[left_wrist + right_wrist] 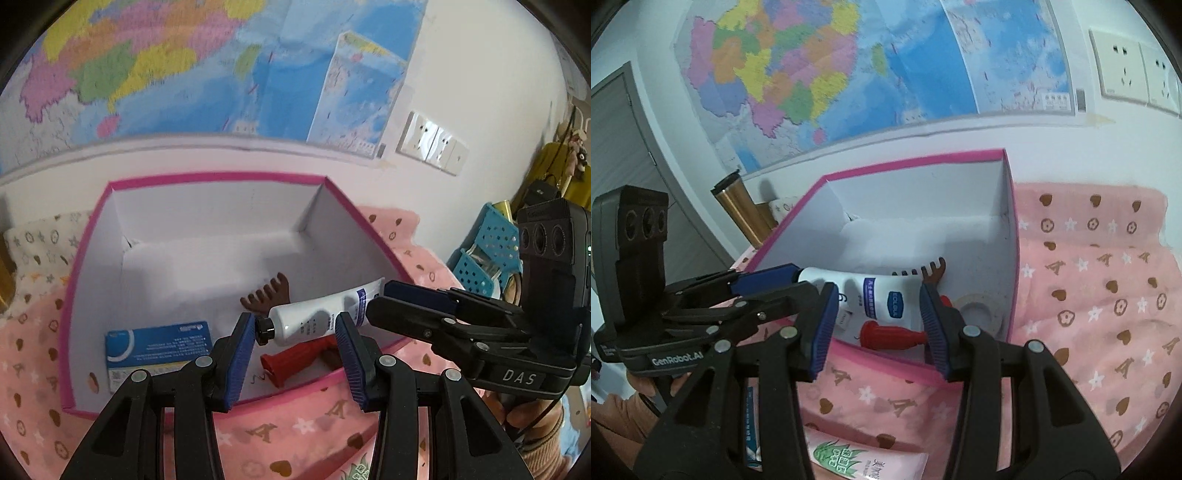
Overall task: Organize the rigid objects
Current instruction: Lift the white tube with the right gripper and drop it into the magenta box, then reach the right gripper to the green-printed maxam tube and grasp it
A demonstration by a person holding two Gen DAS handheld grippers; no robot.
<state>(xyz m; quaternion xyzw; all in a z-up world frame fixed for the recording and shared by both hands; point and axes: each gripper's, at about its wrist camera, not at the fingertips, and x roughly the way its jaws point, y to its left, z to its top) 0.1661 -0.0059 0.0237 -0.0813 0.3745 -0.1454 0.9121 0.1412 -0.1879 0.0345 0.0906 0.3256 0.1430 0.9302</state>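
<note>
- Left gripper (295, 354): fingers spread, holding nothing, poised over the near wall of the pink box (92, 229).
- Inside the box, left to right: 1 blue-and-white carton (159, 343), 1 red-handled corkscrew (291, 360), 1 brown comb (267, 293), 1 white tube (317, 317), 1 tape roll (979, 314).
- Right gripper (380, 299) has its fingers at the tube's far end; whether they pinch it, I cannot tell.

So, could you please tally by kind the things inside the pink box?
White tube: 1
Brown comb: 1
Red corkscrew: 1
Blue-and-white carton: 1
Tape roll: 1
Total in the pink box: 5
</note>
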